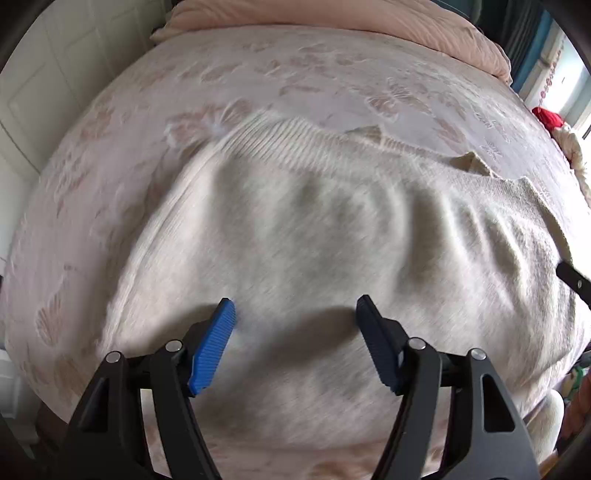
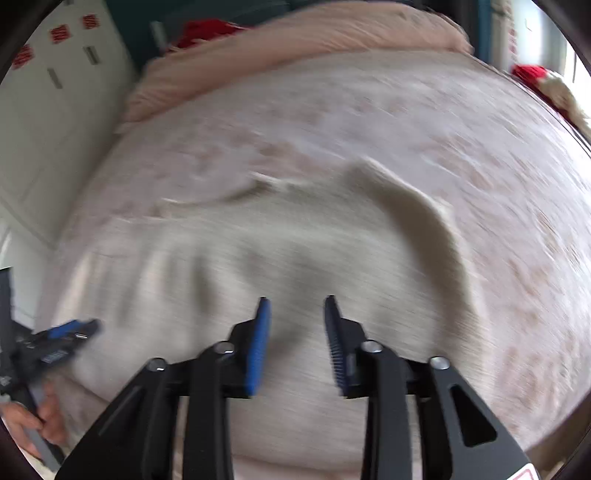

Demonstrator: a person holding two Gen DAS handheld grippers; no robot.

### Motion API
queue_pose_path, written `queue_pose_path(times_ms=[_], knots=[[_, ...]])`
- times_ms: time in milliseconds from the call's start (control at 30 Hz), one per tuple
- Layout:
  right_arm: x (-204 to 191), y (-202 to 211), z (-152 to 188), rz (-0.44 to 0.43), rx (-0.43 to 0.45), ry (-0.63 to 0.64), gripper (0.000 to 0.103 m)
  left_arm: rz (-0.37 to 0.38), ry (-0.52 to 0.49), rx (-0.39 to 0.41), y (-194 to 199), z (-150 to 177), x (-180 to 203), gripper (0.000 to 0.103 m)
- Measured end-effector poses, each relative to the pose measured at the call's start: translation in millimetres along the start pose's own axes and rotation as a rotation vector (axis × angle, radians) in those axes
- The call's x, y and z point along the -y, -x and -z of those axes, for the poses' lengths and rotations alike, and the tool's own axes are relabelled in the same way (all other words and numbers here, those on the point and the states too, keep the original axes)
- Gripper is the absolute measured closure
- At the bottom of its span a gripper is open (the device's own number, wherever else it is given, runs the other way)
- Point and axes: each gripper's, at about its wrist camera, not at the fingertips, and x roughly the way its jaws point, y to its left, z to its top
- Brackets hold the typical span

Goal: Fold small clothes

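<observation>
Left claw (image 1: 295,306): jaws spread wide, nothing between the pads, no fabric pinched. It points steeply down at the cream knit garment (image 1: 314,229), which lies spread on the pink floral bedspread (image 1: 110,155). The garment sits directly ahead of and under the fingertips; the near edge is below the claw, out of clear view. The ribbed band (image 1: 295,136) runs along the far edge, roughly crosswise to the claw's pointing line.

Long axis: the garment reads wider side to side than near to far, so I judge the long axis as running left-right across both claws. It points its ribbed edge away from the claws, toward the rolled pink duvet (image 1: 332,18) at the far end of the bed.

Right claw (image 2: 297,306): jaws parted, narrower than the left, with bare knit visible in the gap, so nothing is gripped. A raised fold or sleeve flap (image 2: 413,206) lies ahead and to the right of its tips. The left claw shows at this view's left edge, over the garment's left side, held by a hand (image 2: 40,417).

Each claw is nearest its own side of the cloth. Likely next: each pinches its near portion, then folds across the long axis. Heavy blur, so contact with the fabric can't be confirmed.
</observation>
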Motion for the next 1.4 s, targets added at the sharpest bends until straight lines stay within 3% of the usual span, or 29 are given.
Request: queue_pose_path(times_ms=[33, 100, 133, 200, 267, 333, 400, 467, 533, 600, 700, 767, 800, 833, 867, 900, 1067, 1167, 1300, 1400], knots=[[16, -10, 8, 0.091, -0.049, 0.003, 0.075, 0.015, 0.009, -0.006, -2, 4, -7, 0.035], [36, 2, 17, 0.024, -0.048, -0.054, 0.077, 0.041, 0.034, -0.001, 2, 13, -22, 0.036], [44, 18, 21, -0.018, -0.022, -0.096, 0.072, 0.044, 0.039, 0.007, 8, 17, -28, 0.037], [50, 48, 32, -0.010, 0.034, -0.138, 0.068, 0.037, 0.062, 0.044, 28, 30, -43, 0.034], [58, 66, 45, -0.008, 0.057, -0.169, 0.052, 0.045, 0.129, 0.072, 45, 46, -63, 0.024], [64, 71, 64, -0.053, 0.028, -0.192, 0.043, 0.064, 0.217, 0.086, 52, 59, -81, 0.012], [59, 57, 86, -0.137, -0.027, -0.201, 0.039, 0.146, 0.339, 0.074, 49, 75, -98, 0.011], [57, 41, 93, -0.201, -0.046, -0.226, 0.039, 0.246, 0.470, 0.008, 32, 85, -109, 0.011], [57, 25, 99, -0.271, -0.050, -0.277, 0.038, 0.340, 0.556, -0.008, 15, 88, -113, 0.011], [60, -1, 92, -0.320, -0.058, -0.365, 0.038, 0.350, 0.620, 0.012, 2, 84, -114, 0.008], [64, -9, 75, -0.370, -0.004, -0.474, 0.037, 0.316, 0.614, 0.083, 3, 65, -107, 0.009], [70, -13, 63, -0.405, 0.026, -0.550, 0.038, 0.316, 0.609, 0.123, 7, 48, -104, 0.016], [74, -14, 57, -0.421, 0.036, -0.599, 0.042, 0.327, 0.613, 0.130, 8, 40, -105, 0.036], [75, -13, 52, -0.423, 0.046, -0.630, 0.070, 0.331, 0.611, 0.125, 8, 33, -107, 0.066], [73, -9, 46, -0.423, 0.052, -0.632, 0.086, 0.318, 0.605, 0.098, 10, 24, -110, 0.078], [71, -3, 43, -0.430, 0.064, -0.627, 0.086, 0.322, 0.604, 0.088, 14, 20, -113, 0.084], [47, 64, 47, -0.412, 0.118, -0.454, 0.088, 0.346, 0.526, 0.062, 67, 37, -132, 0.088], [46, 90, 79, -0.310, 0.092, -0.342, 0.088, 0.314, 0.496, -0.003, 82, 75, -138, 0.088], [76, 53, 136, -0.159, -0.117, -0.323, 0.085, 0.261, 0.474, -0.109, 46, 116, -131, 0.083], [88, 66, 143, -0.158, -0.076, -0.371, 0.080, 0.197, 0.444, -0.090, 39, 122, -125, 0.075]])
